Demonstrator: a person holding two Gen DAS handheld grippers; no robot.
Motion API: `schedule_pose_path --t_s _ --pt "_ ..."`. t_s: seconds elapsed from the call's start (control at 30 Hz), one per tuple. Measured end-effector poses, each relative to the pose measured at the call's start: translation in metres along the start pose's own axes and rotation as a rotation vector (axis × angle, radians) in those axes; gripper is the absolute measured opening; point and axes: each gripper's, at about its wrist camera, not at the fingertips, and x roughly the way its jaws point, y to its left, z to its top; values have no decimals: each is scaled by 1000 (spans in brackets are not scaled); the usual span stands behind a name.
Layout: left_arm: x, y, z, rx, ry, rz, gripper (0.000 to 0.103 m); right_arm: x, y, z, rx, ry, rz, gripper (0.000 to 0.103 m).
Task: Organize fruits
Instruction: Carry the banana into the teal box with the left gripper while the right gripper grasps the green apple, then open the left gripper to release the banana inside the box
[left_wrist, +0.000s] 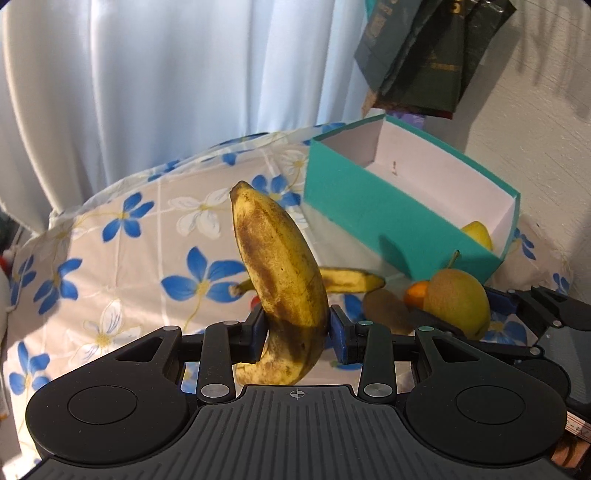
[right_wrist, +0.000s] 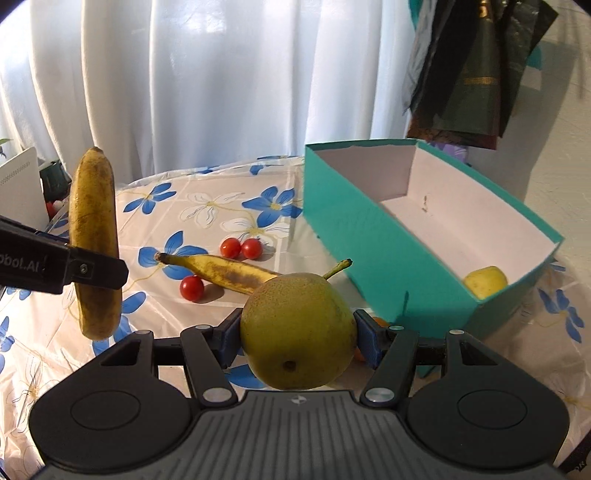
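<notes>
Beside the teal box (right_wrist: 373, 236), above the flowered tablecloth (right_wrist: 207, 206), both grippers carry fruit clear of the table. The left gripper (left_wrist: 297, 332) has its blue pads closed narrowly on a spotted banana (left_wrist: 280, 273), gripping it in its lower part; the banana stands nearly upright, tip up, its curved lower end hanging below the pads. The right gripper (right_wrist: 298, 338) holds a green pear (right_wrist: 299, 328) across its widest part, fingers at a moderate spread, pads pressed on both flanks, stem pointing toward the box. The box sits open-topped, white inside, with one yellow fruit (right_wrist: 485, 281) in its near corner. On the cloth to the left of the box lies a second banana (right_wrist: 221, 271), flat, stem away from the box. Three cherry tomatoes (right_wrist: 242, 248) lie further from the box: two touching each other just beyond that banana, one on its near side. In the left wrist view a kiwi (left_wrist: 386, 310) and an orange fruit (left_wrist: 415, 293) show just in front of the box, partly hidden by the pear. A white curtain (right_wrist: 221, 74) hangs behind the box.
</notes>
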Motion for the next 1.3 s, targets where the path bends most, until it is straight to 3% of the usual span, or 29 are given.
schedule_pose_path --t_s 0.23,0.43,0.6,0.7,0.9,1.2,1.3 --pt "14 -51 40 116 -67 -47 40 -39 -41 -9 88 -53 -99 62" --pt "54 -91 70 164 -59 -83 40 -64 -71 -22 156 -75 -174 62" --pt "97 -116 91 169 -8 -117 39 -78 -89 -33 212 -81 -226 62" --pt "112 -132 103 202 -24 -91 39 -85 -98 -38 238 -85 -254 62" --pt "155 -146 117 195 27 -84 40 -91 -108 -43 282 -94 -293 62" --pt "183 -157 127 221 51 -59 40 -87 -115 -43 313 -88 -320 62" --pt "196 -154 126 215 92 -50 29 -85 -114 -41 310 -84 -321 62"
